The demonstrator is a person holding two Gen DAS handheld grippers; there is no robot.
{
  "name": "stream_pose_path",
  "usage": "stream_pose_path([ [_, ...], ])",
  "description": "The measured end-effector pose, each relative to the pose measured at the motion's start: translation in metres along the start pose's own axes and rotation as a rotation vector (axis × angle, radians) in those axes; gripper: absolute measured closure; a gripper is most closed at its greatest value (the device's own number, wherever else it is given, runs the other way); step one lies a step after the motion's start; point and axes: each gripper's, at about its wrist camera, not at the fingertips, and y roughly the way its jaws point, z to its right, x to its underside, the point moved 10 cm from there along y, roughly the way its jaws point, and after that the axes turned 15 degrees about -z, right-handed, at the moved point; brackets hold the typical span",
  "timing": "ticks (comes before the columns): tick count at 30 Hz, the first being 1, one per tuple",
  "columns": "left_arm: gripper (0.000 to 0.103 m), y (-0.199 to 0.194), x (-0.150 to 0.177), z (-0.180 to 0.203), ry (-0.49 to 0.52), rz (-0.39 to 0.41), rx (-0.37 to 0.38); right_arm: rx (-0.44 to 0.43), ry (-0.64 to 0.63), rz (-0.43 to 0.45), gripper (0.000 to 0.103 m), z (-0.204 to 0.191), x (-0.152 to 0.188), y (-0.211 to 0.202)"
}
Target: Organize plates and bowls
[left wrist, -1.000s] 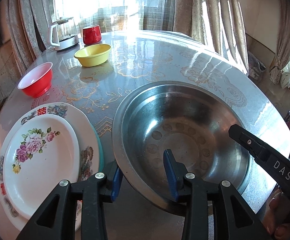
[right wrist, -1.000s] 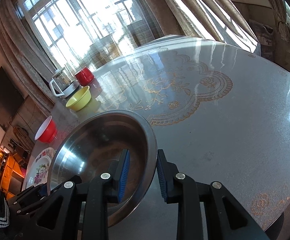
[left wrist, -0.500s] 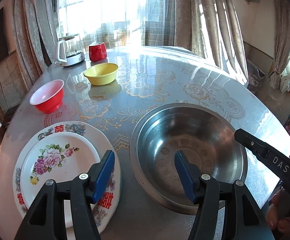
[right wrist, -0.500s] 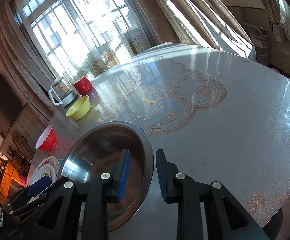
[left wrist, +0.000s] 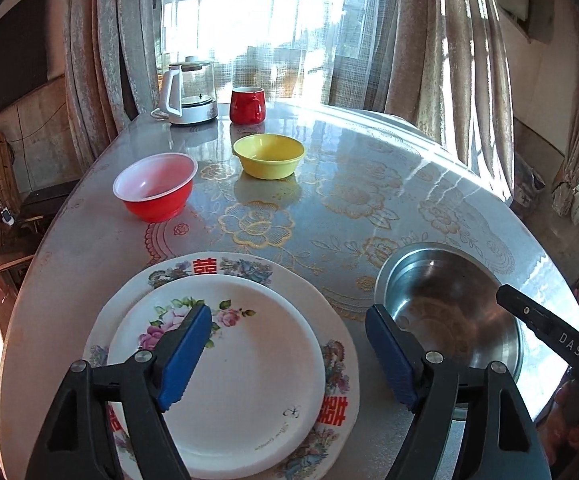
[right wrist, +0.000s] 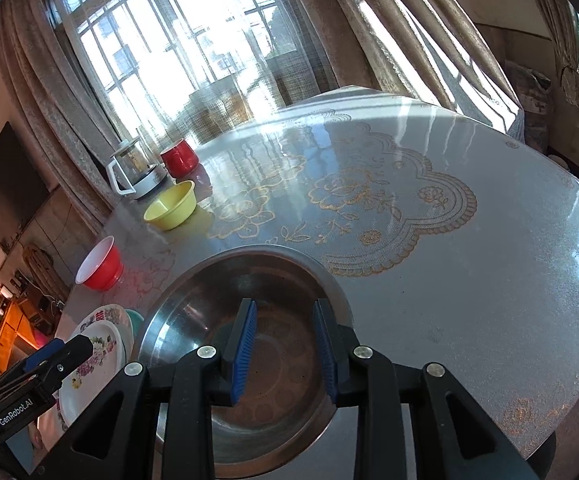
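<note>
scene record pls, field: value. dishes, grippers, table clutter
plates: small floral plate stacked on a larger patterned plate
steel basin: steel basin, empty, right of the plates
bowls: red bowl and yellow bowl, apart, both empty
left gripper: left gripper above the plates, jaws opening, nothing between them
right gripper: right gripper over the basin, jaws opening, holding nothing
far edge: glass kettle, red mug
surface: table with gold flower pattern

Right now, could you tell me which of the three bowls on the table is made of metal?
The large steel bowl nearest the plates; the red bowl and yellow bowl look plastic.
</note>
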Motion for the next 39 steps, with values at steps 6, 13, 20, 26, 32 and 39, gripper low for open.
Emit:
stream_pose_path([
  [6,0.018,0.004,-0.02,-0.042,-0.075,-0.015,-0.038,-0.012,-0.073,-0.023,0.073,-0.029,-0.011,0.003],
  [13,0.016,0.019,-0.042,-0.071,-0.139,-0.097,-0.026,-0.082,-0.091,-0.086,0.071,-0.057,-0.039,0.013],
  [20,0.016,0.031,-0.076,-0.083,-0.184,-0.118,-0.021,-0.102,-0.123,-0.159,0.071,-0.087,-0.067,0.035],
  [26,0.016,0.045,-0.118,-0.089,-0.183,-0.092,-0.069,-0.128,-0.11,-0.239,0.071,-0.109,-0.099,0.066],
  [32,0.016,0.058,-0.143,-0.101,-0.213,-0.089,-0.086,-0.157,-0.065,-0.319,0.071,-0.128,-0.133,0.109],
  [39,0.016,0.072,-0.151,-0.113,-0.247,-0.096,-0.059,-0.184,0.001,-0.37,0.071,-0.143,-0.169,0.17],
])
